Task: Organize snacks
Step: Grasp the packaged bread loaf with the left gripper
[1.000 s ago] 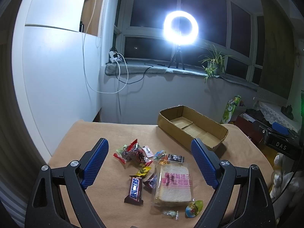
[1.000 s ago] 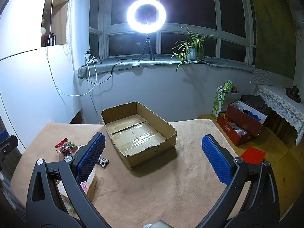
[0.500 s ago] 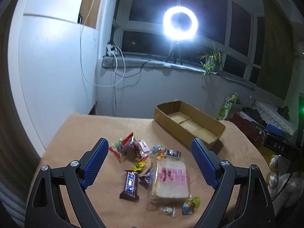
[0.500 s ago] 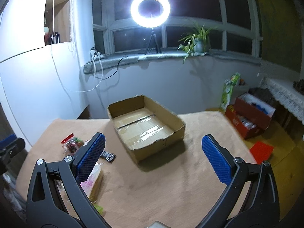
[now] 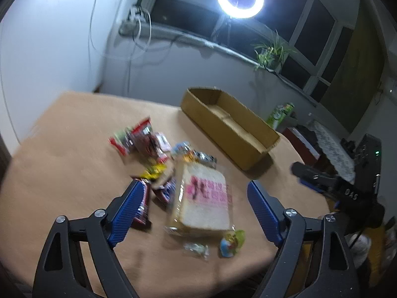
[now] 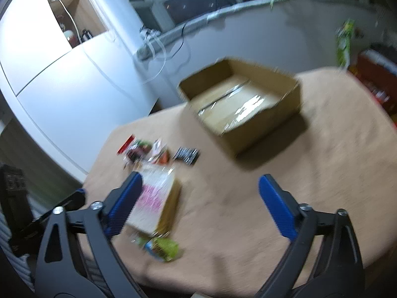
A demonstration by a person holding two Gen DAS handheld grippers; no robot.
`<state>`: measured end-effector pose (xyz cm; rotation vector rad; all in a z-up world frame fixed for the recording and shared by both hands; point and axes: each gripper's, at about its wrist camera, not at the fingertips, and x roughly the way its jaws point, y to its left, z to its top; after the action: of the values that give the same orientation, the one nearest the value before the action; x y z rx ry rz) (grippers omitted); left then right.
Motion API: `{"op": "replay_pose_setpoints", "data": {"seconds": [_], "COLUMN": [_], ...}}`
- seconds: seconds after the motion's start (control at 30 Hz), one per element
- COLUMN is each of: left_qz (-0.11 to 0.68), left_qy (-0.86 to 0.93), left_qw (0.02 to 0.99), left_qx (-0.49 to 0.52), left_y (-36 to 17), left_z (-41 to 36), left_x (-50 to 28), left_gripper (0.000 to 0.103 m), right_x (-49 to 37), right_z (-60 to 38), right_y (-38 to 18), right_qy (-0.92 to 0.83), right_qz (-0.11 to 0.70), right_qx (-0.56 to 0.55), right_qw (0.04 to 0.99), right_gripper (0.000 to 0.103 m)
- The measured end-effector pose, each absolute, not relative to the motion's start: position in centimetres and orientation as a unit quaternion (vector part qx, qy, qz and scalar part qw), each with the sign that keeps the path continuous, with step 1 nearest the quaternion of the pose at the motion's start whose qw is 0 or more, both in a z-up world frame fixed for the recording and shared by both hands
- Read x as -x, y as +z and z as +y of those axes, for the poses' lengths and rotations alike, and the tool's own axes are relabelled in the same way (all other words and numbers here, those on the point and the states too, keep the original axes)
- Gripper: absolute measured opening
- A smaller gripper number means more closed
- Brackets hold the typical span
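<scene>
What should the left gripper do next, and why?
Probably lower the left gripper onto the bagged bread slice and close on it. Its jaws are open and empty, already straddling the bread from above, and the cardboard box beyond the snack pile looks empty, ready to receive it. The right gripper is open too, over bare tablecloth.

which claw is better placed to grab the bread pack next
Left, probably. The open left claw brackets the bread pack. The open right claw frames mostly bare table, with the bread behind its left finger.
</scene>
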<state>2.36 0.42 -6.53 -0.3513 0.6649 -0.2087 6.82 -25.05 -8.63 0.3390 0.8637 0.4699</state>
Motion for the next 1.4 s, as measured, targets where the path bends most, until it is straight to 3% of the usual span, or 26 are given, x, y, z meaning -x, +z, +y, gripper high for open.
{"op": "replay_pose_setpoints", "data": {"seconds": [0.2,0.37,0.63,0.87,1.4], "left_qz": [0.374,0.397,0.410,0.420,0.422], "left_qy": [-0.123,-0.135,-0.137,-0.129,-0.134], "left_qw": [0.896,0.883,0.875,0.871,0.876], "left_qx": [0.203,0.213,0.219,0.219,0.189], "left_y": [-8.5,-9.8,-11.0,-11.9,-11.8], "left_z": [0.4,0.6,1.0,1.7,0.0], "left_x": [-3.1,-3.7,-4.8,-5.4,-5.8], "left_gripper": [0.071,0.057,0.049,0.043,0.041], "right_x": [-7.6,-7.9,-8.6,-9.1,-9.4], "right_z": [-23.7,-22.1,-20.0,-18.8,-18.8], "right_y": [-10.8,-12.0,-13.7,-15.2,-14.0], "right_qy": [0.266,0.294,0.321,0.332,0.333], "right_qz": [0.450,0.472,0.501,0.519,0.504], "right_qx": [-0.193,-0.200,-0.215,-0.220,-0.209], "right_qw": [0.830,0.806,0.775,0.756,0.769], "right_gripper": [0.082,0.064,0.054,0.036,0.034]}}
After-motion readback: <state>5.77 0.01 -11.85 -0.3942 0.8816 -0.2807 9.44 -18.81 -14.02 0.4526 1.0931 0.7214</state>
